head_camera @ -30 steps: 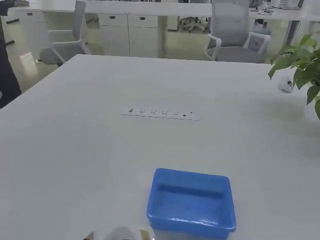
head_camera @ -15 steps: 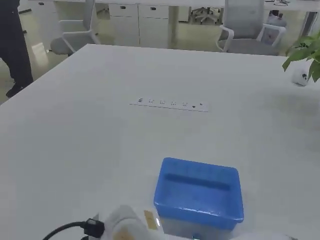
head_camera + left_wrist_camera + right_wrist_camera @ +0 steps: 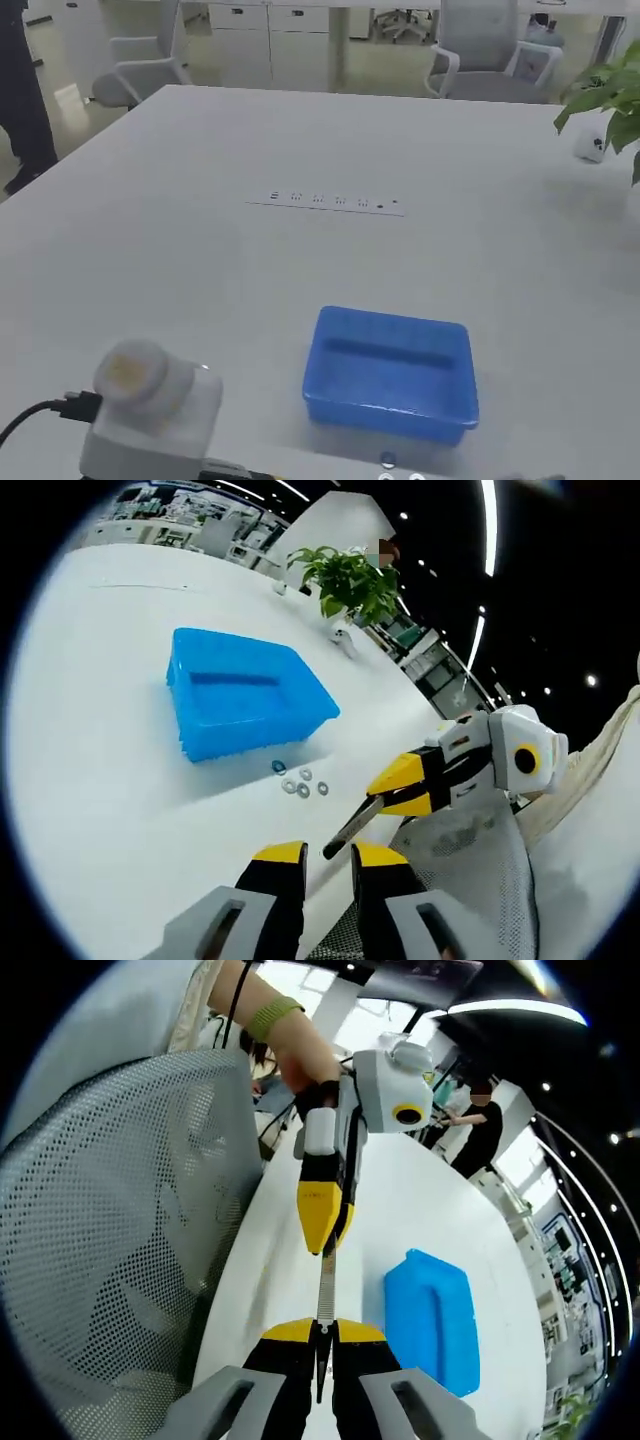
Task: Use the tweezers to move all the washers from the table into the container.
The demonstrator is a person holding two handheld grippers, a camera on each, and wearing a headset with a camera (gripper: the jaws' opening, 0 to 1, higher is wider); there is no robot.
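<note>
The right gripper (image 3: 320,1334) clamps the tweezers (image 3: 322,1280), whose long axis runs straight out along its jaws to the left gripper (image 3: 330,865). That far end lies between narrowly parted jaws, and I cannot tell whether they pinch it. The washers (image 3: 300,783) lie just beside the container (image 3: 245,695).

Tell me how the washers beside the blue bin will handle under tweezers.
The washers look small, thin and flat, so probably light and hard to get under. Lying flat on the smooth table, they may skid when nudged. One tipped on edge could roll.
</note>
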